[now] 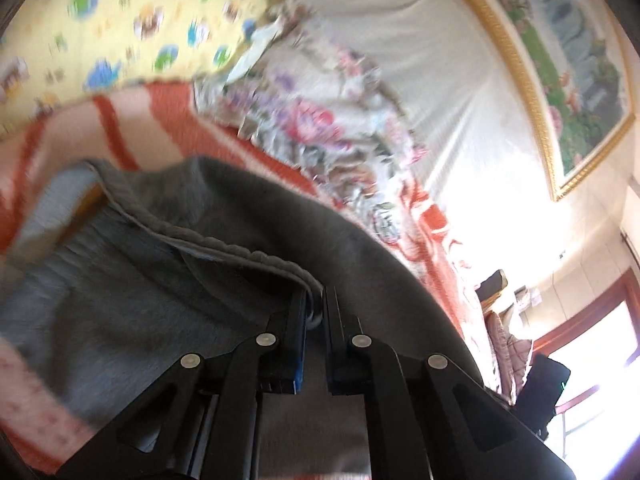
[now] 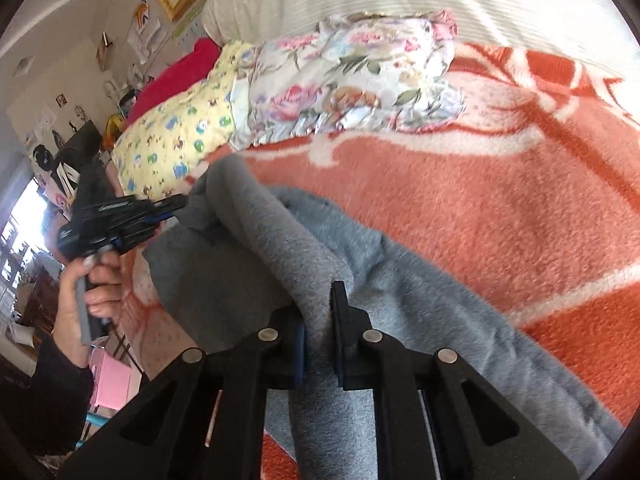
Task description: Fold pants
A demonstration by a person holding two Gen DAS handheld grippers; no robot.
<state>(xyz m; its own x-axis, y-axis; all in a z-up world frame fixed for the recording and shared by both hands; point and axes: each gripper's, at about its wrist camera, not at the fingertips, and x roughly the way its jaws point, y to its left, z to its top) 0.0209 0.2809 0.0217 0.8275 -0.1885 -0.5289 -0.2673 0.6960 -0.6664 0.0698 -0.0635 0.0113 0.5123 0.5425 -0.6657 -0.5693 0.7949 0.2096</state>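
Note:
Grey fleece pants (image 1: pixel 120 280) lie on an orange and white blanket (image 1: pixel 168 120). In the left wrist view my left gripper (image 1: pixel 315 300) is shut on the ribbed waistband edge, which runs up and to the left from the jaws. In the right wrist view the pants (image 2: pixel 420 300) stretch out to the right, and my right gripper (image 2: pixel 320 304) is shut on a raised ridge of the grey cloth. Further left in that view a person's hand (image 2: pixel 92 292) holds the left gripper (image 2: pixel 176 202), which pinches a lifted corner of the same garment.
The blanket (image 2: pixel 480 208) covers a bed. A crumpled floral cloth (image 2: pixel 352 80) and a yellow cartoon-print quilt (image 2: pixel 172 136) lie at its far side against a pale padded headboard (image 1: pixel 400 40). A gold-framed picture (image 1: pixel 580 60) hangs above. A pink stool (image 2: pixel 112 380) stands beside the bed.

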